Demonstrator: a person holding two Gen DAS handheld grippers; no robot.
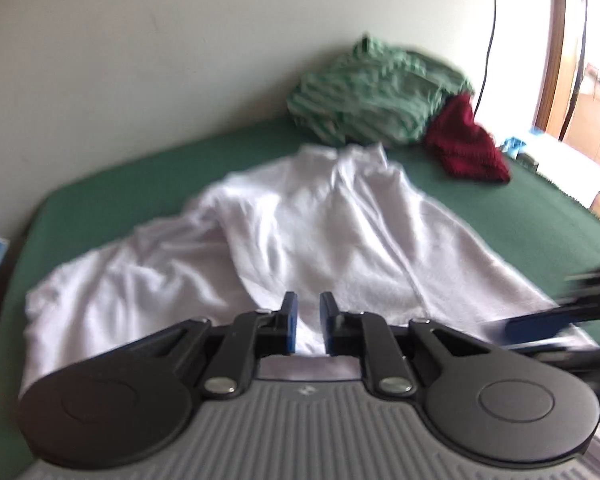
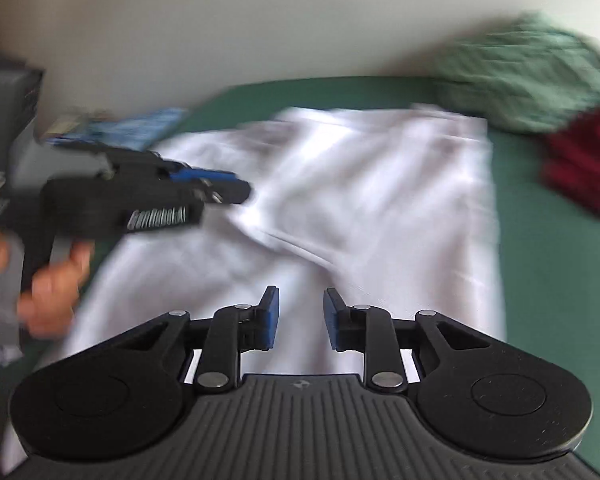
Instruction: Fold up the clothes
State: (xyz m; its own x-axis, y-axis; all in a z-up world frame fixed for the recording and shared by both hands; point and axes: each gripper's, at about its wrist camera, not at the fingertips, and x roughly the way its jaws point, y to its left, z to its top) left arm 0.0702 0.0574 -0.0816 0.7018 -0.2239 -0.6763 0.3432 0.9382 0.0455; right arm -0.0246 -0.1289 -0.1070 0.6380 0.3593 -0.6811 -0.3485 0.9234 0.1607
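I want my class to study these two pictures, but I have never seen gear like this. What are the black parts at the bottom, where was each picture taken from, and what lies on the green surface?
There is no robot here: a person holds a hand tool with a two-finger claw in each hand, and each tool carries a camera looking forward along its fingers. One picture comes from the left claw, the other from the right claw, so the black parts are each tool's own fingers. In the right view you also see a hand gripping the left tool. On the green surface lies a rumpled white garment, with a green striped garment and a dark red cloth behind. Both claws stand slightly open and hold nothing.
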